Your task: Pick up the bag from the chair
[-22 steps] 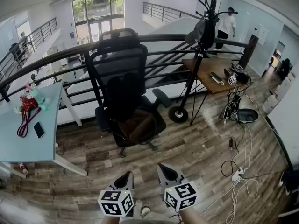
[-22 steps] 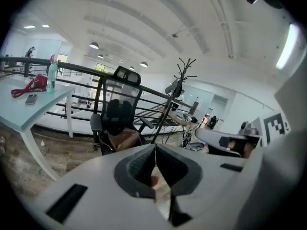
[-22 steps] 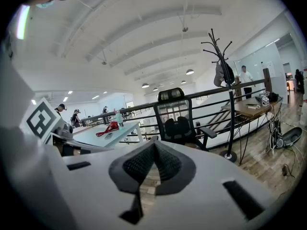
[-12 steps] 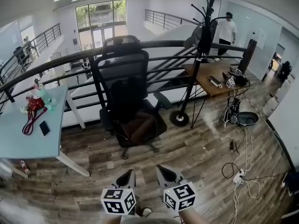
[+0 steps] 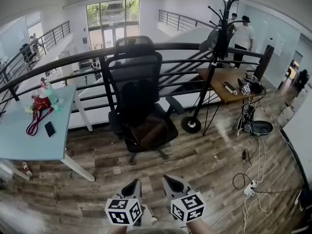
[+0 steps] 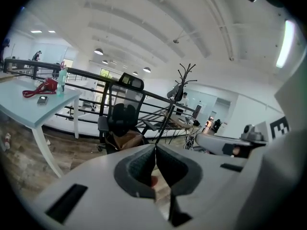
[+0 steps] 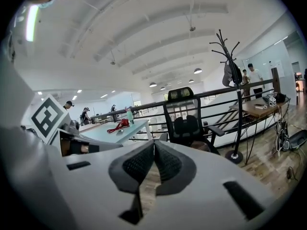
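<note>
Brown bag [image 5: 147, 132] lies on office chair [image 5: 135, 69] seat, untouched. Left gripper [image 5: 131, 185] and right gripper [image 5: 171, 181] have jaws pinched together, empty, well short of it; likely approaching.

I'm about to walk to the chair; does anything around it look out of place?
Loose cables sprawl over the floor right of the chair, a trip hazard. A small bottle-like thing lies on the floor by the table leg. The bag rests on the chair.
</note>
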`<state>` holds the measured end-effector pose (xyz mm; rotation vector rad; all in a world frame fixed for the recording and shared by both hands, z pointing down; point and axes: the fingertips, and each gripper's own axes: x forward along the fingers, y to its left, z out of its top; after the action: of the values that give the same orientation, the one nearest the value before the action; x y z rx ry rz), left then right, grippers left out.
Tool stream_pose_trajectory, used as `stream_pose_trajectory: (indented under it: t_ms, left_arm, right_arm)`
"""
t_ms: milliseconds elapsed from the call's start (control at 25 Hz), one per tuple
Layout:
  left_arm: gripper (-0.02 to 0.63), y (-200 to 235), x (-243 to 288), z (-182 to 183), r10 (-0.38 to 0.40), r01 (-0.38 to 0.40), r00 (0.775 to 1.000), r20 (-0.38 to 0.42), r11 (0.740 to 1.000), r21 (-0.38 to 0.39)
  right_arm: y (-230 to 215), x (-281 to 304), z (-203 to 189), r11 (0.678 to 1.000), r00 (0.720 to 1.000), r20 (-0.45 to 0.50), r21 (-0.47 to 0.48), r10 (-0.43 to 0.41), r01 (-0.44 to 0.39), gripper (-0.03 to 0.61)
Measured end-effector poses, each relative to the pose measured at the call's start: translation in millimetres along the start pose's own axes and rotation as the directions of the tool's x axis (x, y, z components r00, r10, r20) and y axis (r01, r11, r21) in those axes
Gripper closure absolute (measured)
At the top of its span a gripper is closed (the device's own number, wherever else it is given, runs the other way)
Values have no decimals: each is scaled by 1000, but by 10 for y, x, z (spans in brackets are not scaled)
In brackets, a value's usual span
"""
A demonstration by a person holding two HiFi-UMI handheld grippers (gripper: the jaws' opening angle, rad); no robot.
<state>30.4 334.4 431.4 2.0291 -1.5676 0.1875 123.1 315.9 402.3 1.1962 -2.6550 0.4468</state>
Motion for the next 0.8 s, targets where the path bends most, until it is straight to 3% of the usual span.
stream_pose_trajectory:
  t_ms: [360, 800]
  left_arm:
    - [609, 199, 442, 89, -14, 14, 999, -31, 1000, -17]
    - [609, 512, 1282, 743, -52, 53, 998, -42, 999, 3]
  right_arm:
    - [-278, 383, 125, 1000, 1000, 11, 28, -9, 9, 578]
    - [-784, 1235, 668, 999, 998, 43, 30, -37, 36, 578]
